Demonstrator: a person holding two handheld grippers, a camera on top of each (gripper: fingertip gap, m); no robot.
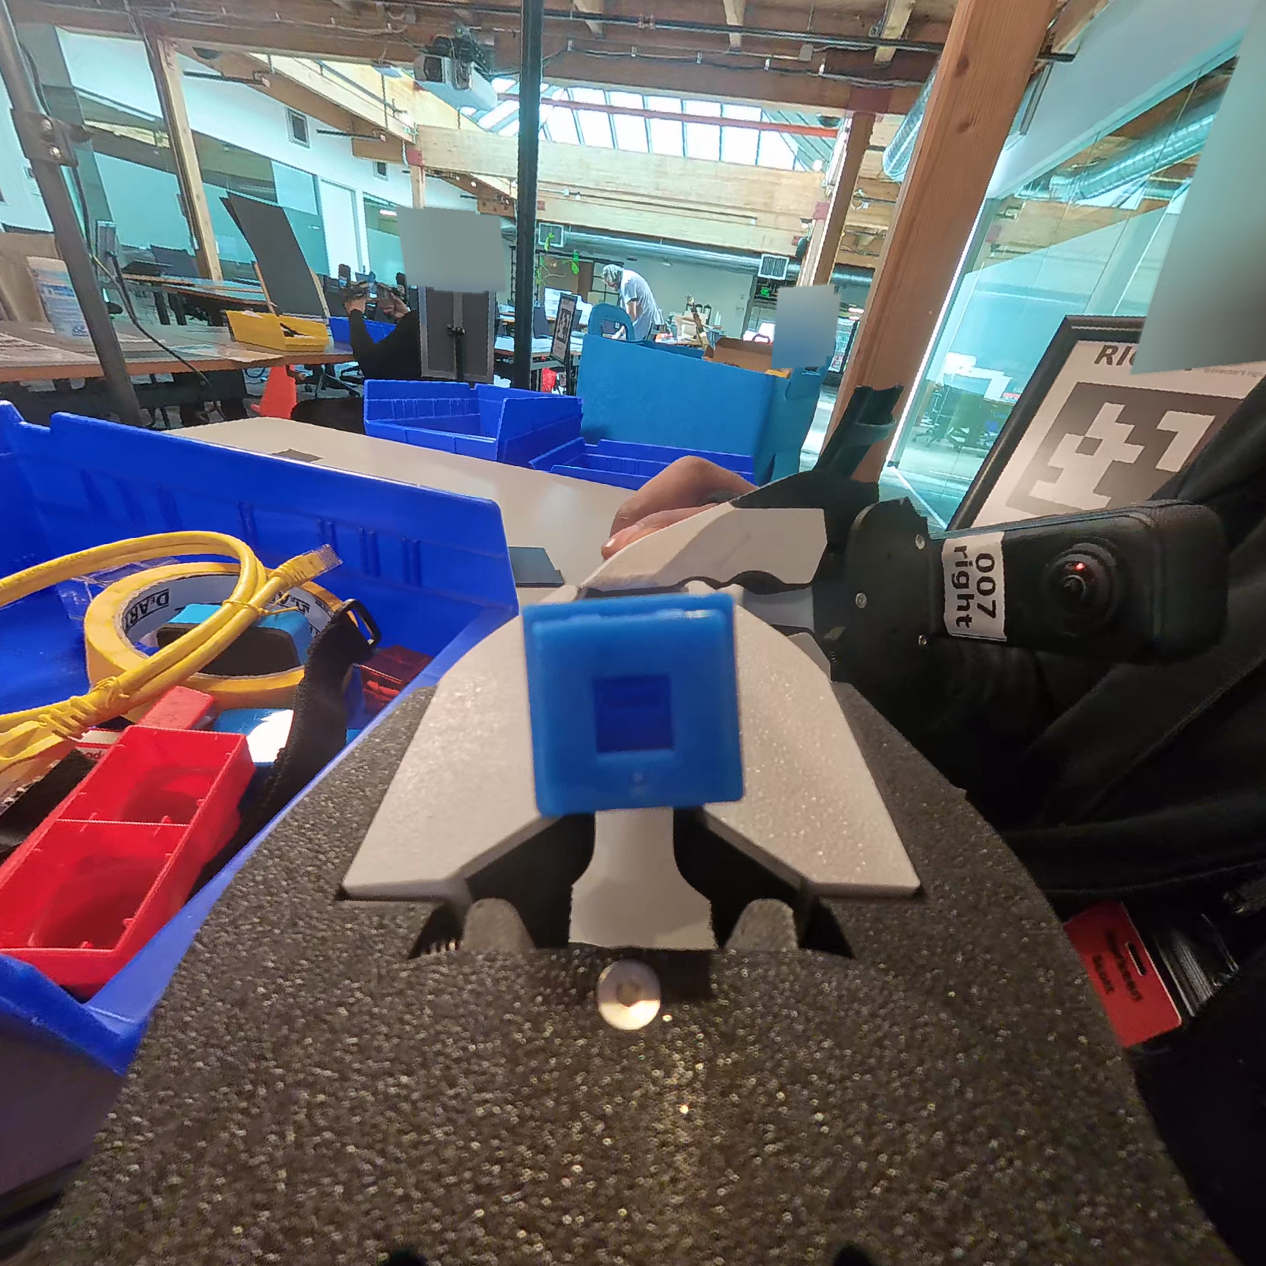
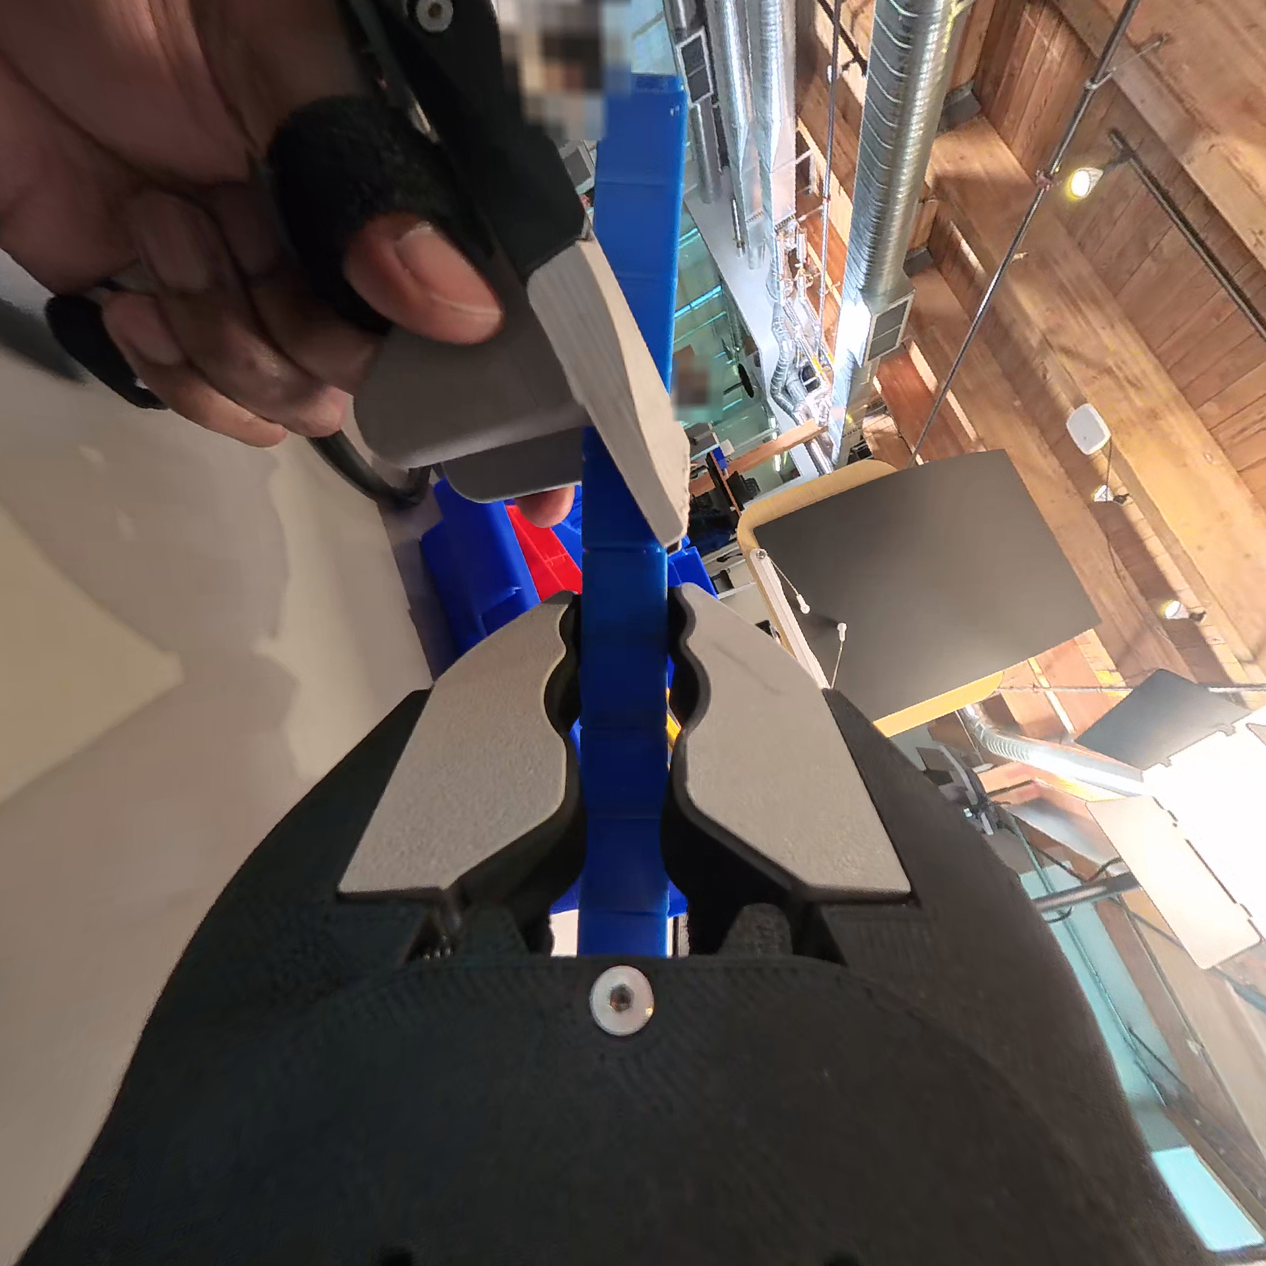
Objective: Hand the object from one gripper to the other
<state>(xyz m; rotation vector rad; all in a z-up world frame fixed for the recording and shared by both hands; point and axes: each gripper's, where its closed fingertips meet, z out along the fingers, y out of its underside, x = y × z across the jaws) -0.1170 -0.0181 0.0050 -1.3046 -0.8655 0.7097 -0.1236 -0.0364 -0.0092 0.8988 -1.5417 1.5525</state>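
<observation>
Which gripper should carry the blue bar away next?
Right. The right gripper looks shut on the blue bar, pads on both sides. The left gripper sits farther along it, grip unclear; it could release.

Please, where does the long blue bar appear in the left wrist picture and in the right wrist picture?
Left wrist view: blue bar seen end-on, centre, between the gripper's fingers.
Right wrist view: blue bar seen lengthwise, running up the centre between the fingers.
Shared landmark: blue bin, left in one view, behind the bar in the other.
</observation>
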